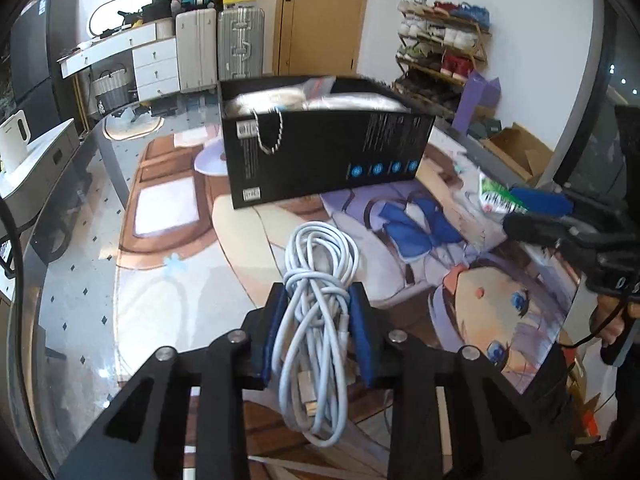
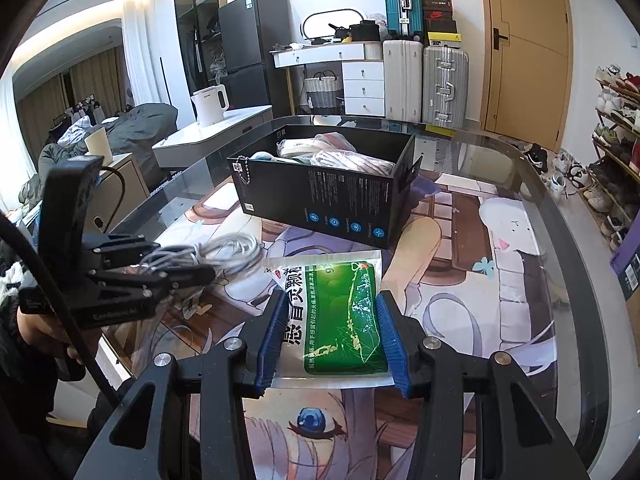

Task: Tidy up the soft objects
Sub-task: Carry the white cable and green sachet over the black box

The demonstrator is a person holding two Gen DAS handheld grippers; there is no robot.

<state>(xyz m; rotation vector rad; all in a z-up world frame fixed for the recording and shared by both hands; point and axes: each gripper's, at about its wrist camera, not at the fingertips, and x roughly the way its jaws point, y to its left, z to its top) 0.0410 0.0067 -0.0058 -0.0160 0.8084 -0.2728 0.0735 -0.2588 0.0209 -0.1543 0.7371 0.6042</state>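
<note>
Partly boxed bundles (image 2: 352, 160), cable (image 1: 316, 320) clamped, pouch (image 2: 340, 320) gripped

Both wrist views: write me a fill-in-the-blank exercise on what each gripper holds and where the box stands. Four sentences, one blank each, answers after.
1. The left gripper is closed on a bundled white ____.
2. The right gripper grips a white pouch whose printed panel is ____.
3. The black box on the glass table is ____ at the top, with bagged items inside.
4. A ball ____ hangs over the box's near wall.

Missing words: cable; green; open; chain
</note>
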